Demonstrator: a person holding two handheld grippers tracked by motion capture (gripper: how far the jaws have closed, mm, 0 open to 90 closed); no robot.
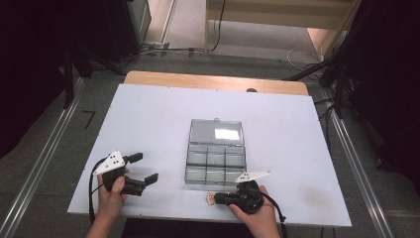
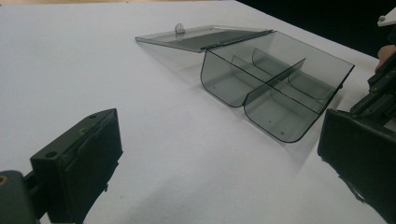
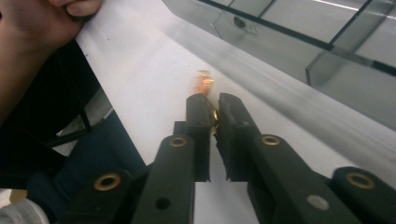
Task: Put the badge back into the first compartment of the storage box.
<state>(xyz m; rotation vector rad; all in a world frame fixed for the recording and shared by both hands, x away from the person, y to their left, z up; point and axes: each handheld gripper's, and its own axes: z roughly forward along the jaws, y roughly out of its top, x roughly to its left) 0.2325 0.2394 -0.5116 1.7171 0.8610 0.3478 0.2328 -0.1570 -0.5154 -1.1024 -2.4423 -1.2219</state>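
On the white table (image 1: 148, 119) stands a clear plastic organizer box (image 1: 216, 165) with its lid (image 1: 217, 132) folded back flat, away from the person. The inside is divided into small compartments, and I cannot see anything in them.

The right gripper (image 1: 216, 199) is low at the near edge of the table, just in front of the box. Its jaws are almost pressed together and they pinch a small golden, brass-like piece (image 3: 205, 84). The piece sticks out beyond the tips, and it is blurred, so I cannot tell exactly what it is. In the high view it shows as a small pale thing just beside the front wall of the box, outside of it.

The left gripper (image 1: 143, 167) is held to the left of the box, well apart from it. Its jaws are spread wide and there is nothing between them.
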